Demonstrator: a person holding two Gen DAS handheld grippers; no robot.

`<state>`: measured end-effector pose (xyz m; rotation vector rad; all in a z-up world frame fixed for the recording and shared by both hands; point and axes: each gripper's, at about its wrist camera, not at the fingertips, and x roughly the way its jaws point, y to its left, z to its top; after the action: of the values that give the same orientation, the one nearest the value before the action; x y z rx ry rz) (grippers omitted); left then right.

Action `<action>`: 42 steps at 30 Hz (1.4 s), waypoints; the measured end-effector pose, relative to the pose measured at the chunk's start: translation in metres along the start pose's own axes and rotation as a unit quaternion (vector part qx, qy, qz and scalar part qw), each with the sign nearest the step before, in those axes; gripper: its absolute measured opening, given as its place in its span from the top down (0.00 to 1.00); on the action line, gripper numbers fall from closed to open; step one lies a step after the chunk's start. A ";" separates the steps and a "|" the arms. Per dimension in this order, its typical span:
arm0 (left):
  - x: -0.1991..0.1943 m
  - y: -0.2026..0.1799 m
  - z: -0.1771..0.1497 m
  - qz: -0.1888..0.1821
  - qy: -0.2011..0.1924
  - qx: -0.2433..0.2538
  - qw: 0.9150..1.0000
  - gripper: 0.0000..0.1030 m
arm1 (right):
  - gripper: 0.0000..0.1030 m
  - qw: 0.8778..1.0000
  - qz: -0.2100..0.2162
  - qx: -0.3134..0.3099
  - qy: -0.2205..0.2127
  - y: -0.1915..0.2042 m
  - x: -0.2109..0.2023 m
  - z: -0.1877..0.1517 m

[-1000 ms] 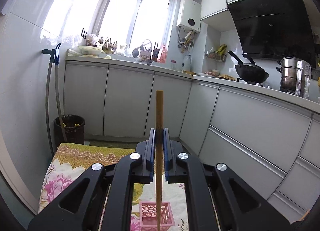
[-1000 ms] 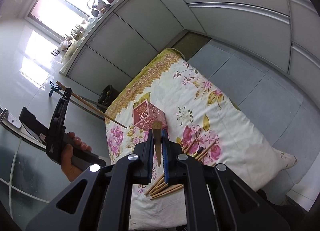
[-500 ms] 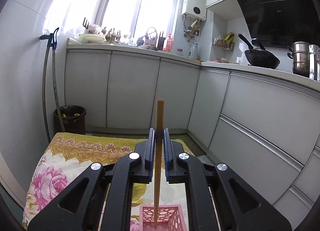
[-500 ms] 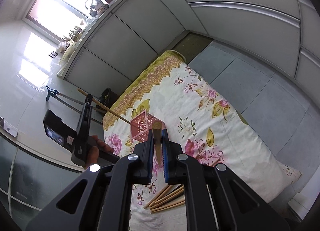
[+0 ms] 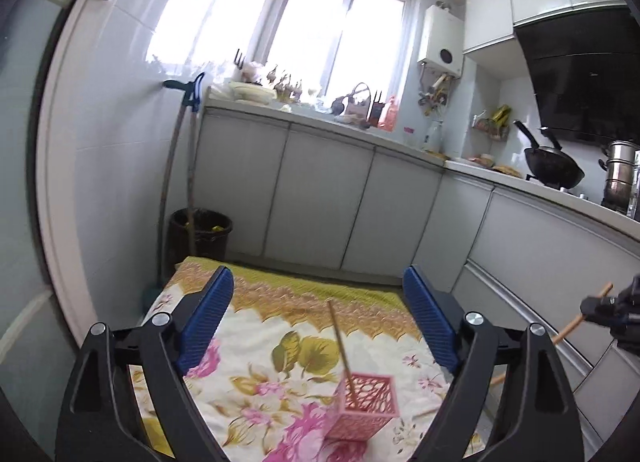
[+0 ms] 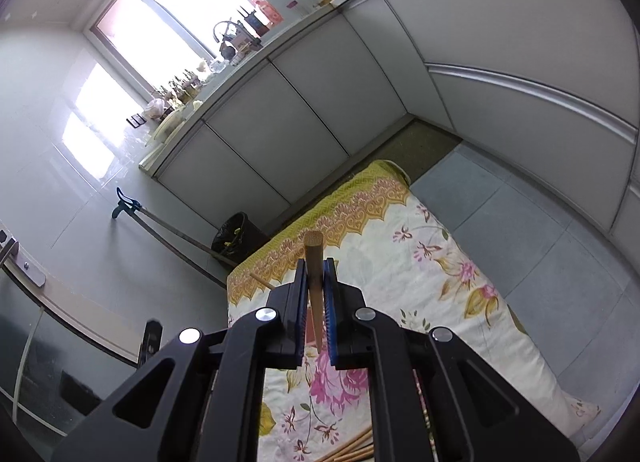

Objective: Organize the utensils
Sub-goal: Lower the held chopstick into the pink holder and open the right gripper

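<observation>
A pink lattice holder [image 5: 366, 406] stands on the floral cloth [image 5: 256, 362]. One wooden chopstick [image 5: 340, 342] leans inside it. My left gripper [image 5: 318, 318] is open and empty above the cloth, behind the holder. My right gripper [image 6: 316, 290] is shut on a wooden chopstick [image 6: 314, 262] and holds it upright over the cloth [image 6: 420, 262]. The right gripper with its chopstick also shows at the right edge of the left wrist view [image 5: 612, 310]. Several loose chopsticks [image 6: 352, 448] lie on the cloth below the right gripper.
Grey cabinets [image 5: 320, 198] run along the back and right. A black bin [image 5: 200, 234] and a long-handled tool [image 5: 188, 166] stand in the left corner. A wok [image 5: 554, 170] and a steel pot [image 5: 620, 178] sit on the counter. Grey floor tiles [image 6: 520, 222] lie right of the cloth.
My left gripper has opened and let go of its chopstick, which now leans in the pink holder. My right gripper has tilted up, still holding its chopstick.
</observation>
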<state>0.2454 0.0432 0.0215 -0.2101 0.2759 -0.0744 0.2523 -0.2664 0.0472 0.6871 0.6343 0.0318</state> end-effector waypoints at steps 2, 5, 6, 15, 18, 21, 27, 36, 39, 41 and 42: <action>-0.005 0.010 -0.006 0.033 0.032 0.014 0.999 0.20 | 0.92 1.000 -0.003 -0.014 -0.001 0.012 0.012 0.004; -0.004 0.022 -0.013 0.043 0.079 0.018 0.996 0.12 | 0.92 0.999 -0.011 -0.031 -0.003 0.026 0.032 0.007; -0.004 0.024 -0.014 0.044 0.088 0.018 0.995 0.10 | 0.92 0.999 -0.017 -0.038 -0.002 0.029 0.039 0.007; -0.002 0.041 -0.022 0.065 0.078 0.026 0.994 0.08 | 0.92 0.990 -0.084 -0.109 0.024 0.056 0.115 -0.012; 0.002 0.043 -0.025 0.066 0.086 0.028 0.994 0.08 | 0.92 0.985 -0.102 -0.137 0.035 0.061 0.134 -0.027; 0.004 0.045 -0.026 0.064 0.091 0.026 0.993 0.08 | 0.92 0.980 -0.110 -0.161 0.041 0.068 0.145 -0.039; 0.001 0.047 -0.023 0.068 0.089 0.020 0.993 0.07 | 0.90 0.976 -0.104 -0.185 0.046 0.083 0.149 -0.049; -0.002 0.047 -0.021 0.068 0.089 0.021 0.993 0.07 | 0.26 0.989 -0.034 -0.146 -0.016 0.088 0.092 -0.043; -0.006 0.045 -0.022 0.064 0.089 0.025 0.994 0.07 | 0.18 0.992 -0.019 -0.119 -0.039 0.076 0.065 -0.047; -0.007 0.042 -0.022 0.061 0.091 0.032 0.993 0.07 | 0.14 0.993 -0.017 -0.100 -0.054 0.062 0.046 -0.053; -0.008 0.040 -0.023 0.060 0.093 0.035 0.993 0.07 | 0.13 0.994 -0.017 -0.091 -0.062 0.054 0.036 -0.058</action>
<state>0.2332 0.0790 -0.0065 -0.1165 0.4692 0.0160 0.2586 -0.1824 0.0258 0.4976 0.5167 0.0146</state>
